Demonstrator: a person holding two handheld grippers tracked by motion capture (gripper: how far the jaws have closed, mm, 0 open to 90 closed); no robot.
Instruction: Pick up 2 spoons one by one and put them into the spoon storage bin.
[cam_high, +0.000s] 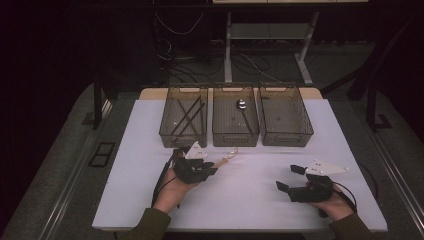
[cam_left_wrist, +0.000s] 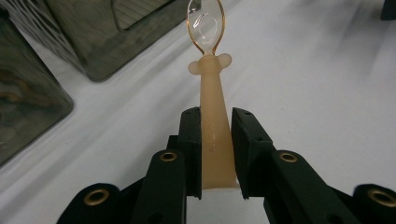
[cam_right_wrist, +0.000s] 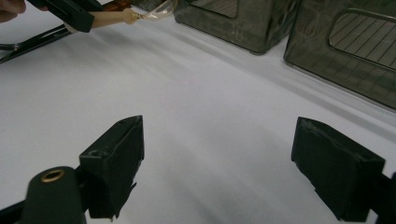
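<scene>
Three smoky translucent plastic bins in a row at the far edge of the white tabletop (cam_high: 260, 200): left bin (cam_high: 183, 117) has thin dark sticks (cam_high: 187, 116) in it, probably chopsticks; middle bin (cam_high: 235, 116) has a dark-handled metal spoon (cam_high: 242, 109); right bin (cam_high: 285, 115). Left claw (cam_high: 212, 167) just before the left bin, clamped on a beige-handled clear-bowled spoon (cam_left_wrist: 212, 116), bowl toward the middle bin. Right claw (cam_high: 290, 178) well to its right, near edge.

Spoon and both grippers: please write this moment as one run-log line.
left gripper: shut on spoon, bowl toward middle bin | right gripper: open, nothing between its pads, over table | middle bin: holds another spoon
</scene>
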